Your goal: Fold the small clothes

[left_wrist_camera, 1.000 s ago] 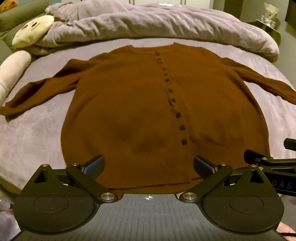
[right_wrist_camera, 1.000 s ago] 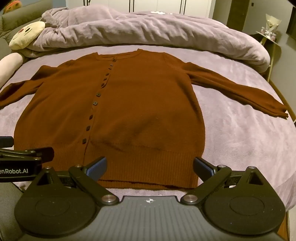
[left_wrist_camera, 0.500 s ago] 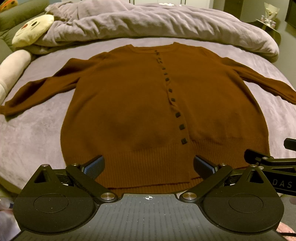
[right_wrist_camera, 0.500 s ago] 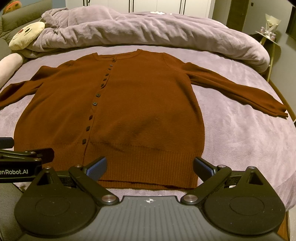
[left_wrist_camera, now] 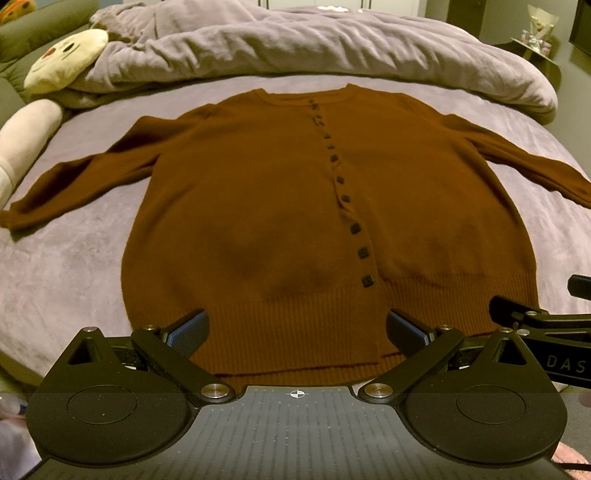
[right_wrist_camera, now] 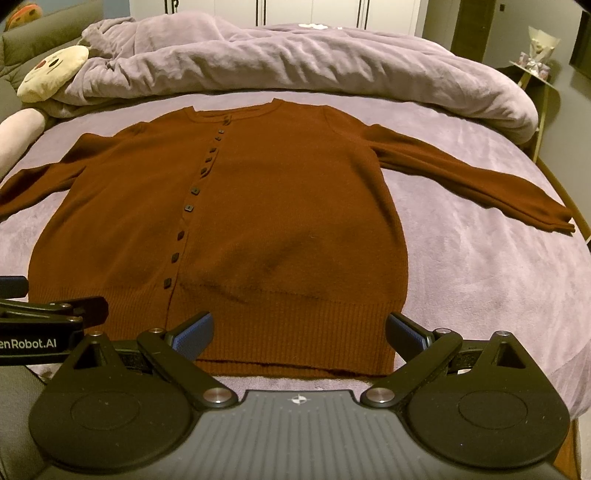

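A bed (right_wrist_camera: 480,280) with a mauve cover fills the room under dim warm light. A rumpled duvet (right_wrist_camera: 295,59) lies across 12 o'clock. At 10 o'clock sits a cream cushion (right_wrist_camera: 51,75) by a green headboard (left_wrist_camera: 40,33). White cupboard doors (right_wrist_camera: 314,13) stand behind; a small side table (right_wrist_camera: 535,72) at 2 o'clock.

Dim, warm indoor light falls evenly from above over the mauve plush bedspread (left_wrist_camera: 66,266), with soft dark shadow patches low on the rust-brown knitted button-front cardigan (left_wrist_camera: 258,206) in both wrist views. Fisheye distortion bows the bed's far edge and the heaped lilac duvet (right_wrist_camera: 295,62) into curves and stretches the frame corners, where the room sinks into murk. Both frames are slightly soft and grainy, with no glare beyond faint glints on the silver pivot screws (right_wrist_camera: 218,396).
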### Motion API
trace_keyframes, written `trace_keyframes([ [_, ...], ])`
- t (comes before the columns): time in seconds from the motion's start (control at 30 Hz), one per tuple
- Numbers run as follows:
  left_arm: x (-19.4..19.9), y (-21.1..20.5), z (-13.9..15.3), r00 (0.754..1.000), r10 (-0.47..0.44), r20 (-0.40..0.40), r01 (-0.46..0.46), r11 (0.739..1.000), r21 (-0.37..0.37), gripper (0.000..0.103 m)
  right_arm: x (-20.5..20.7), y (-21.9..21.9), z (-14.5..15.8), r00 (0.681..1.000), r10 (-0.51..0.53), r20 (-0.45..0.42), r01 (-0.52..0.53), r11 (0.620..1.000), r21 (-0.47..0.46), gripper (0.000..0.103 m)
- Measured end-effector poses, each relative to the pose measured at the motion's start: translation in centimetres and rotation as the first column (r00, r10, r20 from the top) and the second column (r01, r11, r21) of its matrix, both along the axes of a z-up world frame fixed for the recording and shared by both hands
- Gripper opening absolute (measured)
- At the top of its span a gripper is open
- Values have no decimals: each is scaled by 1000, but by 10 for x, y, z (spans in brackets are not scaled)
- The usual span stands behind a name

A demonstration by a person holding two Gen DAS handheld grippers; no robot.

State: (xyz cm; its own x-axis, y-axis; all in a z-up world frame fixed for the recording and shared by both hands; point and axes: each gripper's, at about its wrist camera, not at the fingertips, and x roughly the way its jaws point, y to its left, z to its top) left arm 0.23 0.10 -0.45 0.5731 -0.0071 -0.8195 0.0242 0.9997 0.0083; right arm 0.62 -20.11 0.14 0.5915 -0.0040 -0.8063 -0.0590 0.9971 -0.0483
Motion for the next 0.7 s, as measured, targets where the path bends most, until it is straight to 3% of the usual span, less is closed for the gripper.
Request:
trace_keyframes([
  [0.7,-3,0,-3,1000,-2,0,2,1000,4,103,-6,-2,6,999,10,39,-12,999,43,99],
])
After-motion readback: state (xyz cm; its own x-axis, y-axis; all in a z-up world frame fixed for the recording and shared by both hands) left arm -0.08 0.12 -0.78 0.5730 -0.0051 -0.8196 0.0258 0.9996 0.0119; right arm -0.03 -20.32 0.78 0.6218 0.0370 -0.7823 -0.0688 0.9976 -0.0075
